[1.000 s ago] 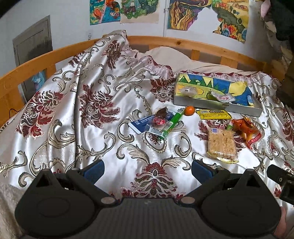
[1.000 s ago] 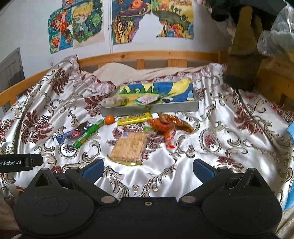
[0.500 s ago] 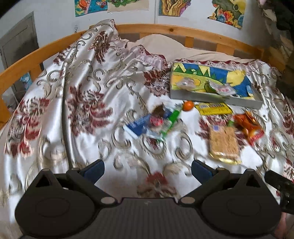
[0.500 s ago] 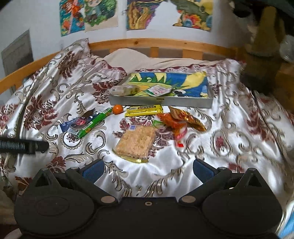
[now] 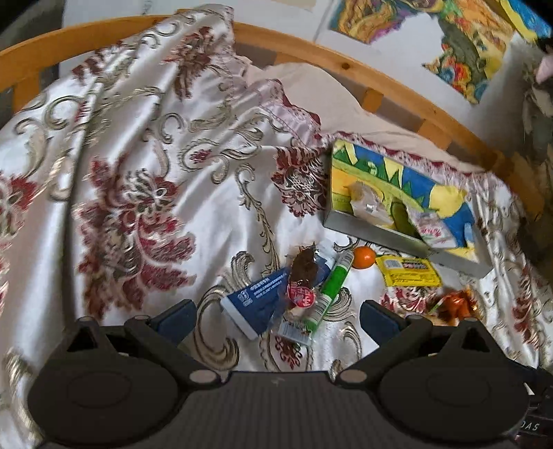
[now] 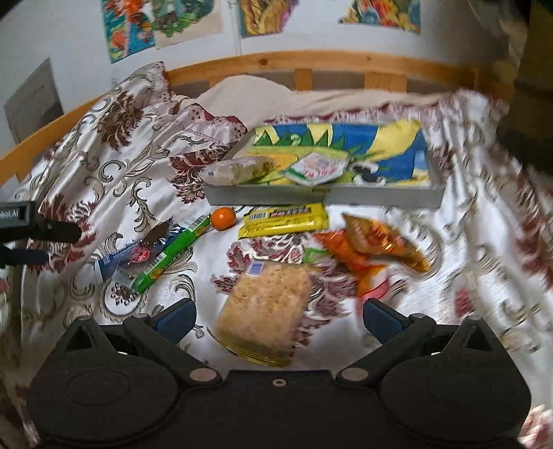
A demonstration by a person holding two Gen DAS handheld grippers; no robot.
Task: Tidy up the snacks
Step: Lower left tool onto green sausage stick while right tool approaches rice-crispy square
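Satin bedspread carried snacks; both the left hand-held gripper and right hand-held gripper gaped wide, empty, rice cake at twelve o'clock of the right.

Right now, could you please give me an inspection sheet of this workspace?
Surface: white satin bedspread with red floral pattern, rumpled.
Job's things: shallow grey tray with colourful liner holds two wrapped snacks; loose in front lie a small orange fruit, yellow snack bar, green stick pack, blue wrapper, puffed-rice cake in clear wrap, and orange crinkly packets.
Clutter: nothing seen.
Grippers: left hand-held gripper open over the blue wrapper pile; right hand-held gripper open over the rice cake.
Cables: nothing seen.
Surroundings: wooden bed rail, wall drawings.
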